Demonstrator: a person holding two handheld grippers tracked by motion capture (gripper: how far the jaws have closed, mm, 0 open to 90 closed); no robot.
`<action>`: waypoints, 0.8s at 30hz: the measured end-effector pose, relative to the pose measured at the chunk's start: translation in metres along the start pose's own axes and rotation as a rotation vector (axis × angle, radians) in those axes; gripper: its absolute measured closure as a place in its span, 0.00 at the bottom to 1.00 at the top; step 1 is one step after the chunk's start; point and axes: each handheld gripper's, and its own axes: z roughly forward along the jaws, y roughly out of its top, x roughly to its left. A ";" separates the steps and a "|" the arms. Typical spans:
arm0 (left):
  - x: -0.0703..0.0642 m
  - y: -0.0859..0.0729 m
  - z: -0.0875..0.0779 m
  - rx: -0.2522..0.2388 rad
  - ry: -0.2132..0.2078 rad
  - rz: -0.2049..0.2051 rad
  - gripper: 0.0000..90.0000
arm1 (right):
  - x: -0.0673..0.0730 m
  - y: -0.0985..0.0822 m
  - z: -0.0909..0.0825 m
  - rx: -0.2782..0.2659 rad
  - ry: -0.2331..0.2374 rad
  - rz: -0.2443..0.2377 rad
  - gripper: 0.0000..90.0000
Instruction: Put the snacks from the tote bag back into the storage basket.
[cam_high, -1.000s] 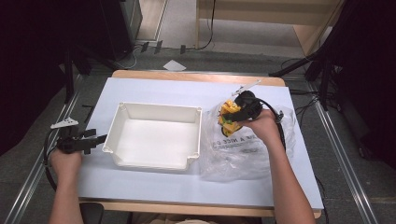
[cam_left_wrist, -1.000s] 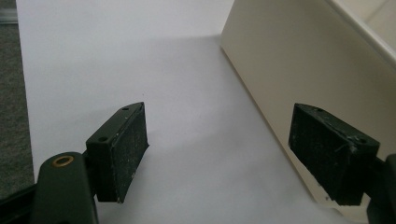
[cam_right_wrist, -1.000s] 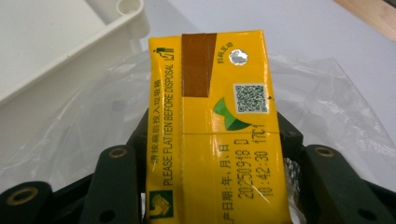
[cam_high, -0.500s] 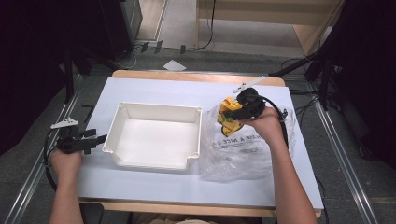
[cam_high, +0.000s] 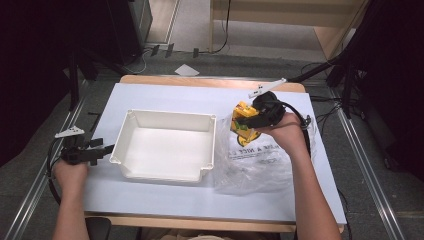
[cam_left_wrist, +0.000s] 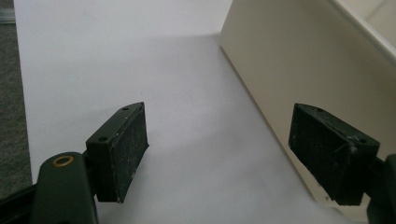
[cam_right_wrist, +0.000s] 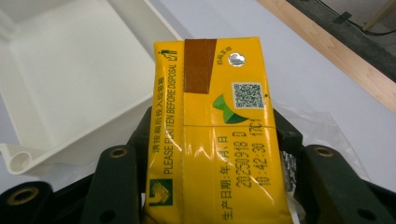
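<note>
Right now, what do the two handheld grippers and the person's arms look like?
Both grippers, left gripper and right gripper, are black with flat rectangular jaw pads, brass-ringed screw holes, trailing black cables and a light grey triangular plate on top. The forearms are bare, without sleeves.

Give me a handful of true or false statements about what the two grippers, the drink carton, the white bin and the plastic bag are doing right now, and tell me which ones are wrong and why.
1. The right gripper is clamped on a yellow drink carton. True.
2. The carton already lies inside the white bin. False: it is held up over the clear plastic bag, just right of the bin, whose visible floor looks bare.
3. The left gripper stands open with nothing between its jaws. True.
4. The left gripper grips the bin's rim. False: it is open beside the bin's outer wall.
5. The plastic bag lies to the left of the bin. False: it lies to the right.
</note>
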 end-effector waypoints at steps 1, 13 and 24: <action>0.000 0.000 0.000 0.000 0.000 0.000 0.23 | 0.002 0.001 -0.001 -0.004 0.007 -0.003 0.57; -0.001 -0.005 -0.004 0.019 -0.013 0.001 0.23 | 0.011 0.011 -0.003 -0.018 0.041 -0.036 0.58; -0.001 -0.013 -0.012 0.025 -0.003 0.002 0.23 | 0.024 0.024 -0.002 -0.038 0.051 -0.091 0.58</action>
